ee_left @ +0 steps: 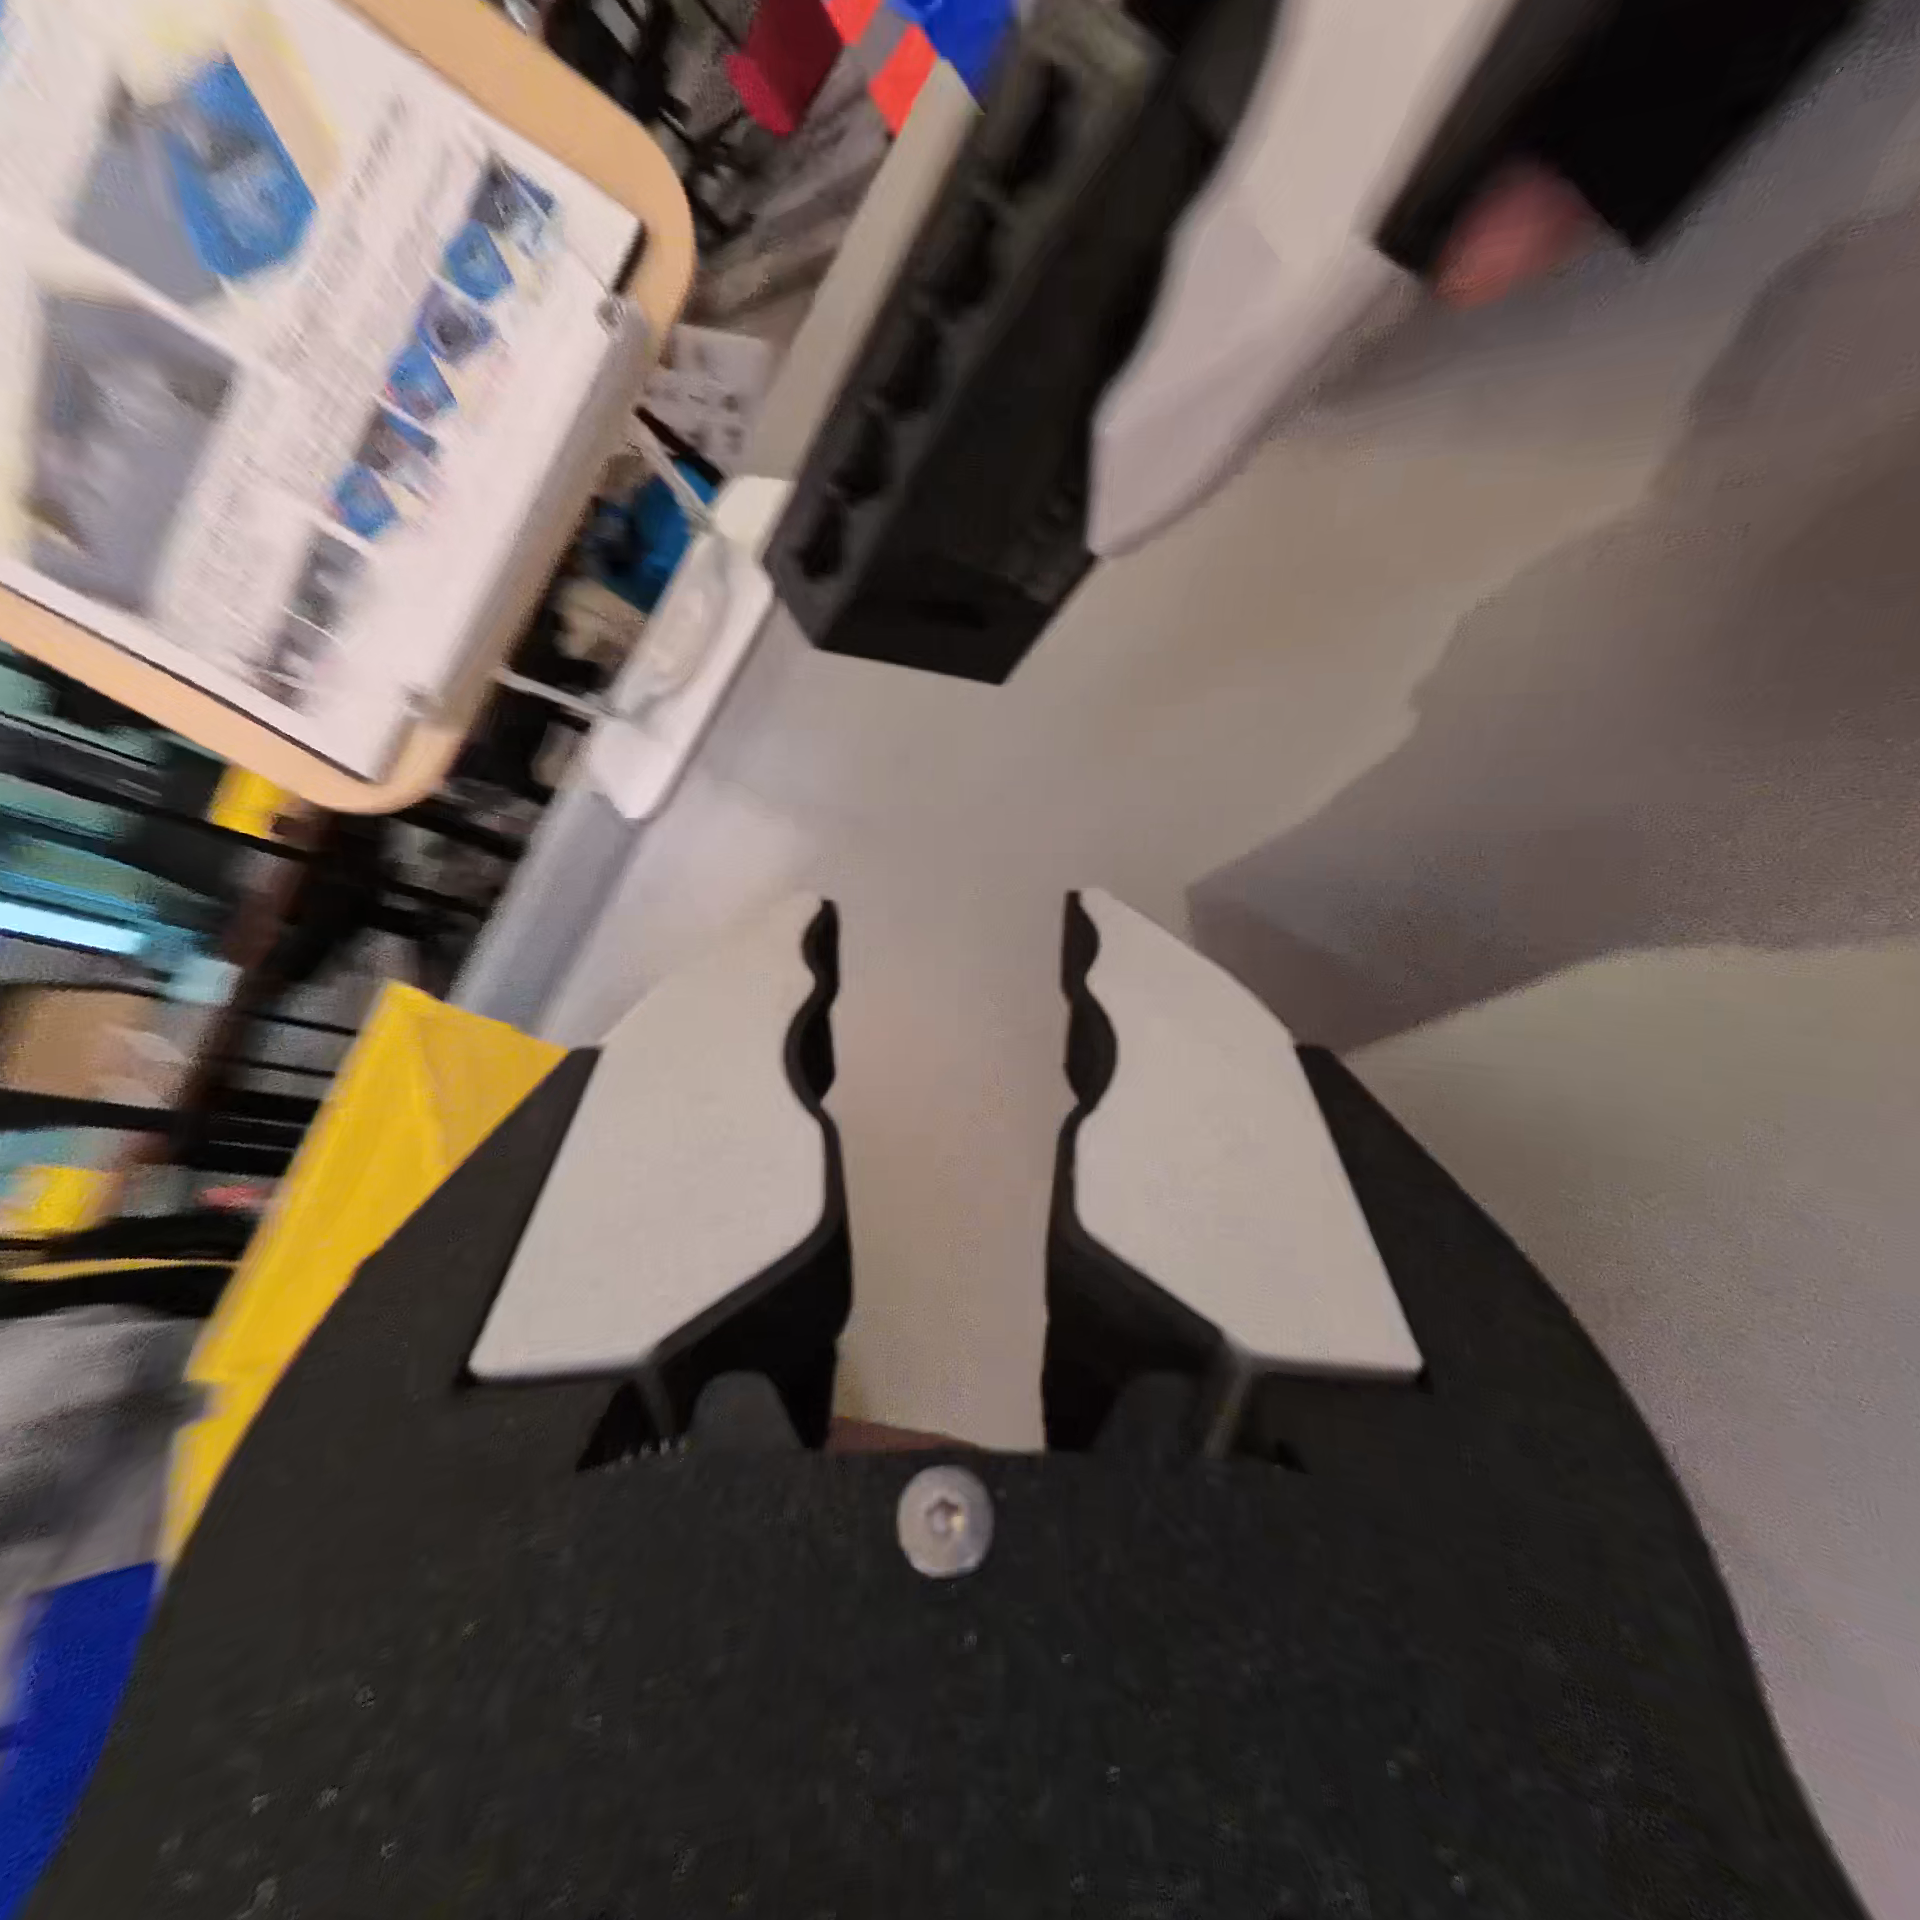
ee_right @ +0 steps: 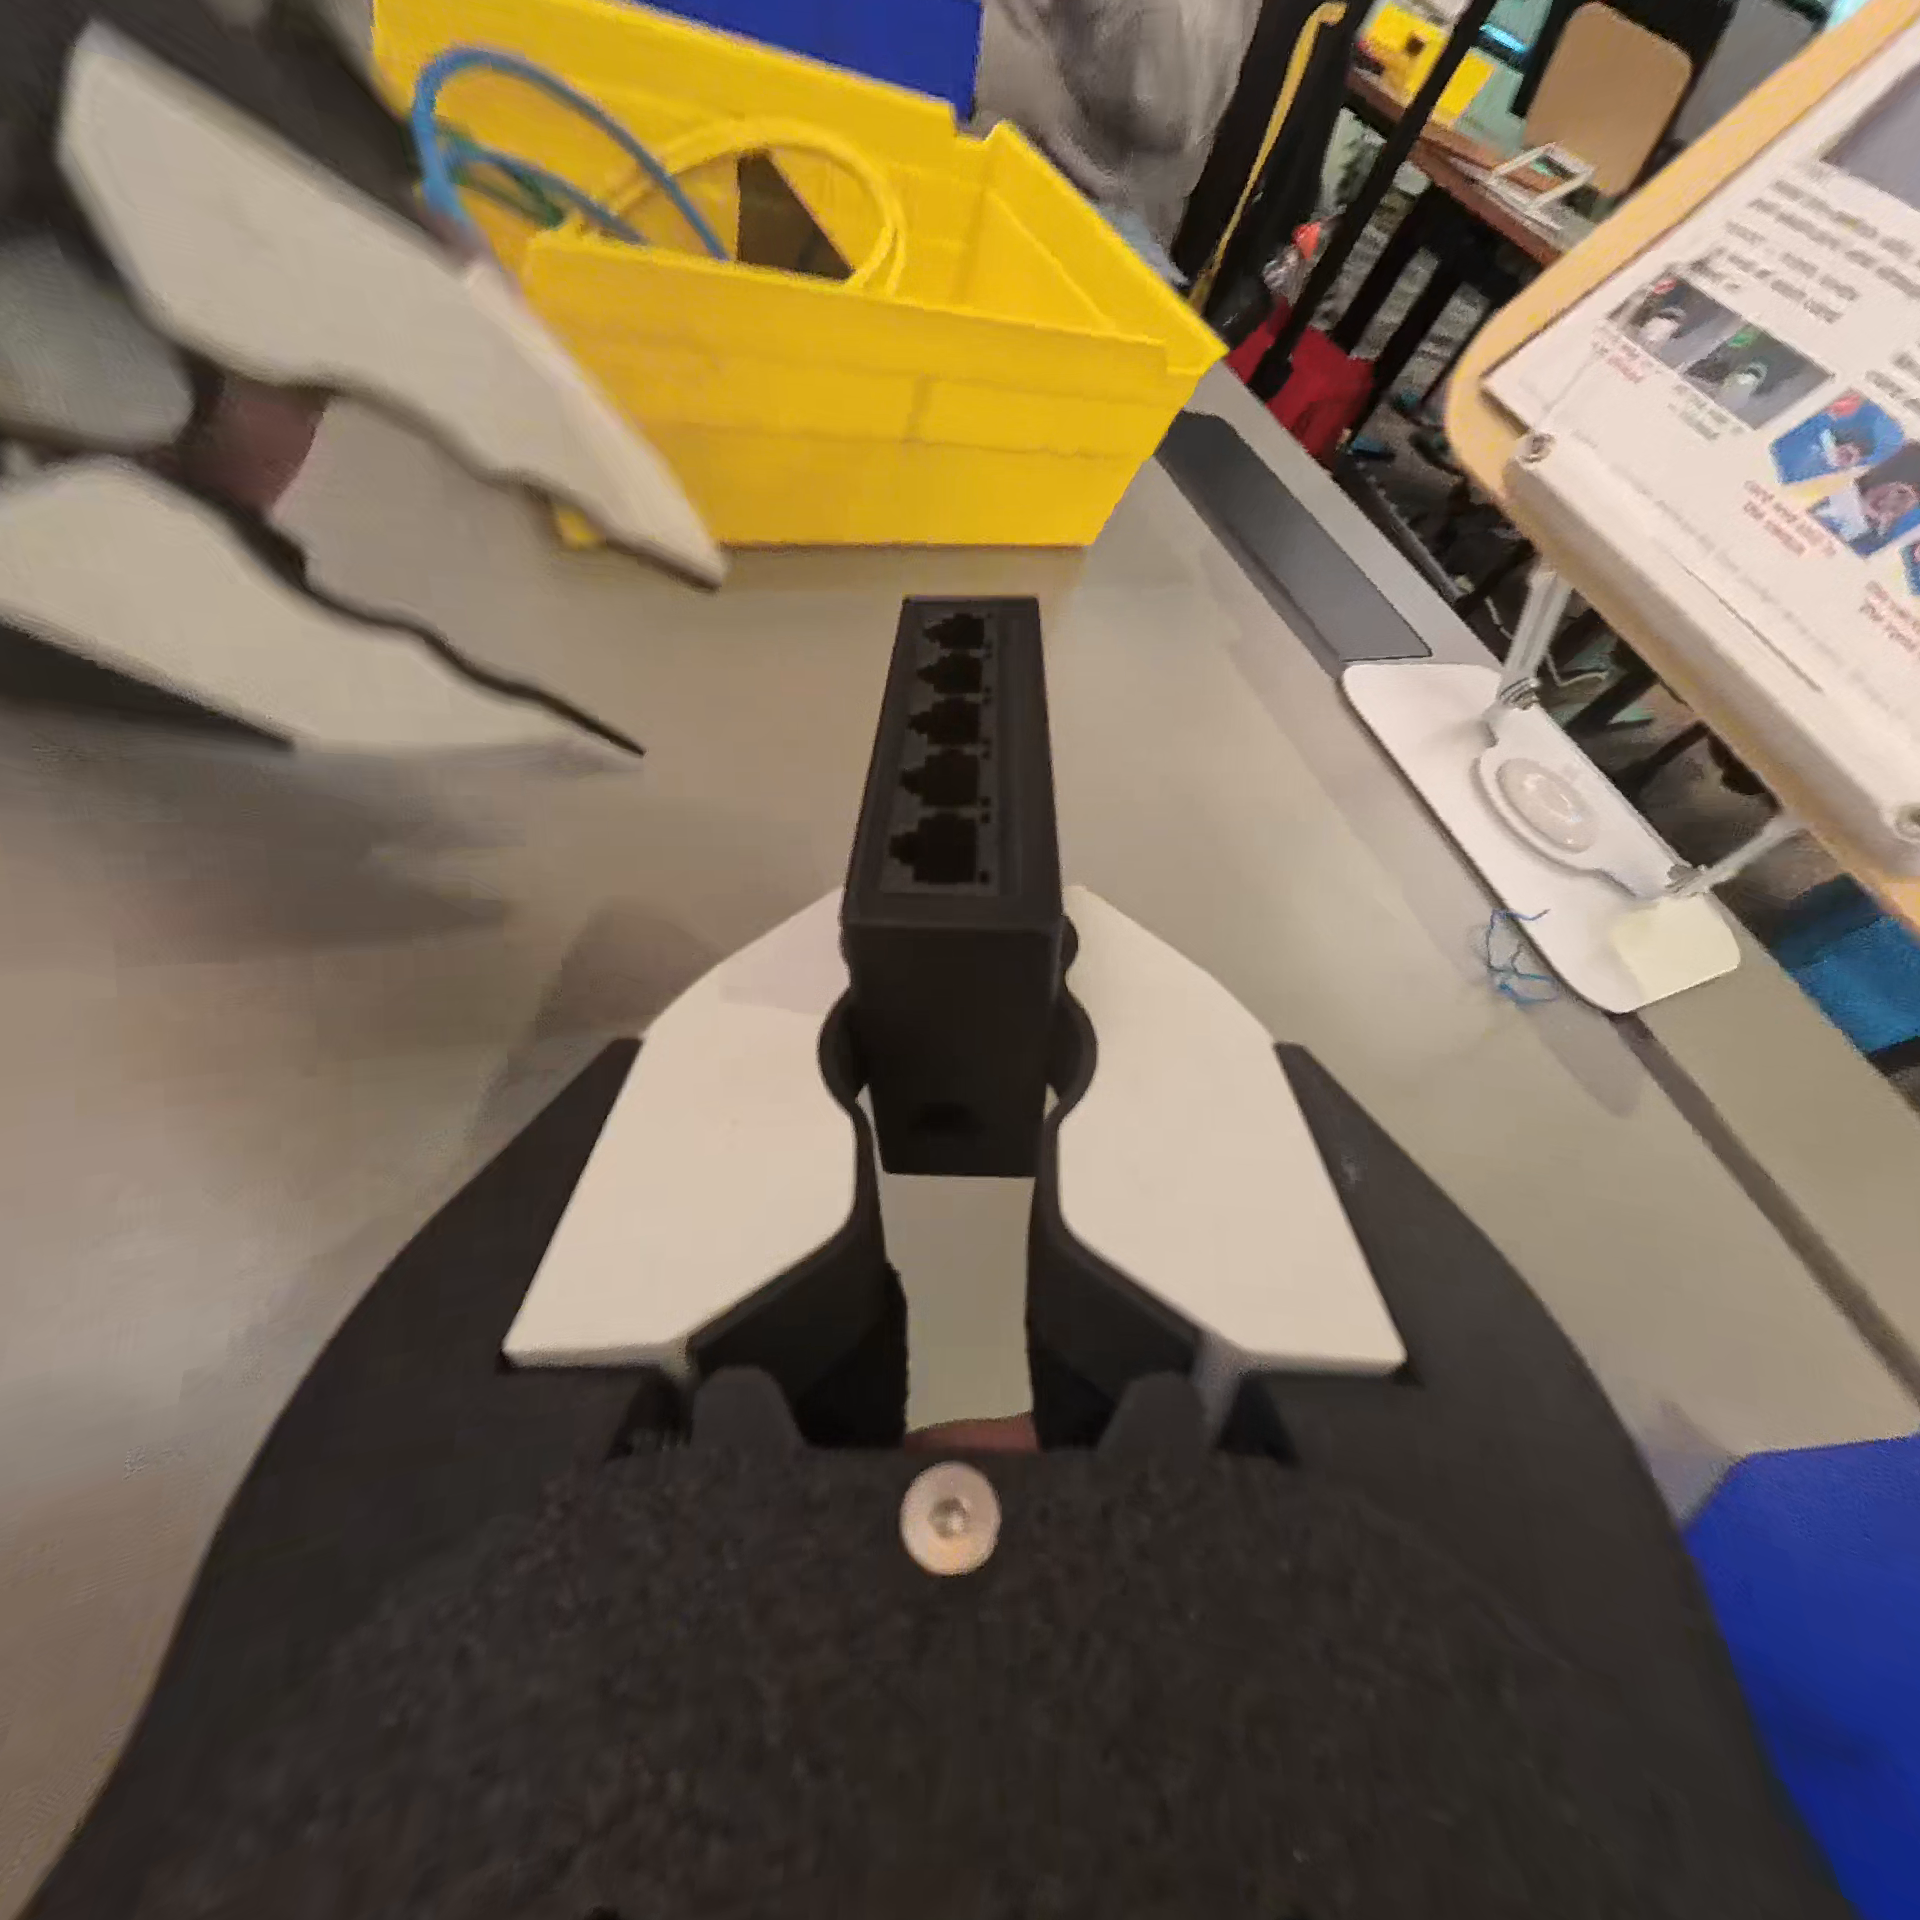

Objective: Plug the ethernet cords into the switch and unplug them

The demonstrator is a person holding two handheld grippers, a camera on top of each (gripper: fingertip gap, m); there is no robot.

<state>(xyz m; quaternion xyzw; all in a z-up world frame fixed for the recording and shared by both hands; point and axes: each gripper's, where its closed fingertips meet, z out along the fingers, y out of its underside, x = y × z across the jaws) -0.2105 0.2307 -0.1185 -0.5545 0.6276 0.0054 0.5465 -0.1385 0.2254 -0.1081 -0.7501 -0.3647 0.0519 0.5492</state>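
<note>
Over bare table [ee_right: 1195, 831], right tool [ee_right: 954, 997] clamps switch [ee_right: 961, 790]; left tool [ee_left: 948, 935] gapes empty.

A smooth grey tabletop [ee_right: 1195, 790] carries everything here. At its far edge stands a bright yellow plastic bin with inner dividers [ee_right: 883, 343]. To the right of the bin, on the table's right edge, lies a flat white stand base [ee_right: 1444, 727]; thin metal legs rise from it to a tilted, tan-framed white instruction board with small pictures [ee_right: 1714, 436]. Just beside that base lies a small tangle of blue thread [ee_right: 1512, 961].
</note>
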